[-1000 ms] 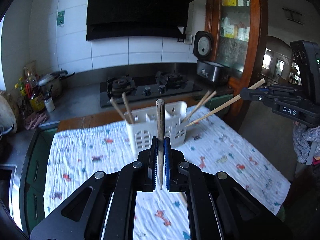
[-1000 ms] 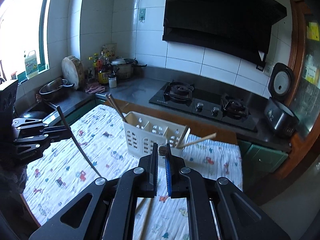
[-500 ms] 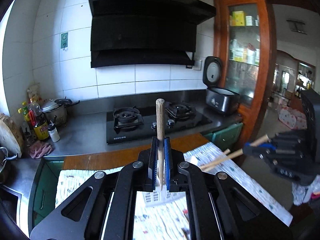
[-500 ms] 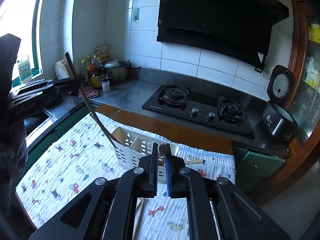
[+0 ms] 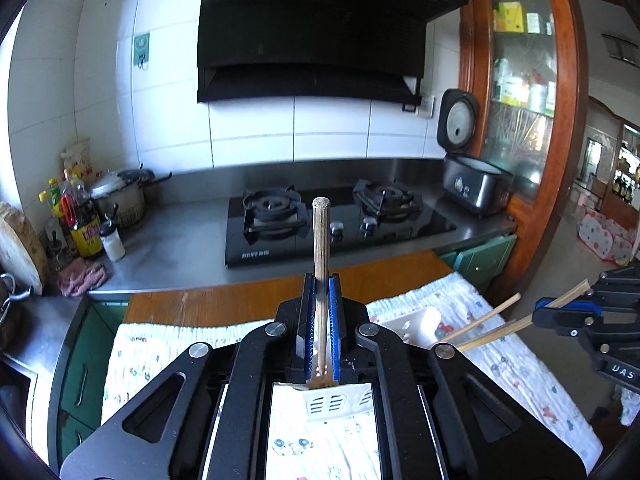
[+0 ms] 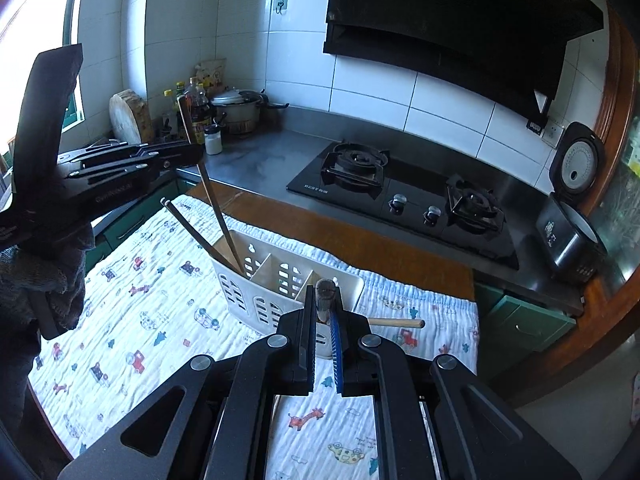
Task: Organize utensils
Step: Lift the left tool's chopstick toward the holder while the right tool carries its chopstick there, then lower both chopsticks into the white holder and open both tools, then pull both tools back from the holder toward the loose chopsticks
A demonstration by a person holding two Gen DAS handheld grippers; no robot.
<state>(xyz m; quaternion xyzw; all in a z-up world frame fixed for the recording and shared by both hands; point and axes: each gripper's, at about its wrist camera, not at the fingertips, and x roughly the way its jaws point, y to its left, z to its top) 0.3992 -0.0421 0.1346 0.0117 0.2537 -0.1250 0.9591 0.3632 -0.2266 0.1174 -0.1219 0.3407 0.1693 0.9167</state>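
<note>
Utensil caddy [image 6: 276,280], white, three compartments, on patterned cloth [image 6: 152,312].
Left gripper [image 5: 321,292] grasping chopstick [image 5: 321,248]; right gripper [image 6: 323,316] grasping second chopstick [image 6: 325,292].

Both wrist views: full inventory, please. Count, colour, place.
utensil holder: 1, white, on cloth
chopsticks: at least 4, wooden; one leaning in holder's end compartment, one poking out the other end, one per tool
cloth: 1, white with cartoon print, on table
table: 1, brown wood
hob: 1, black, two burners
range hood: 1, black, on wall
rice cooker: 1, black, lid open
pot: 1, steel, counter corner
bottles: several, beside pot
left tool: black, shut on chopstick
right tool: black, shut on chopstick
</note>
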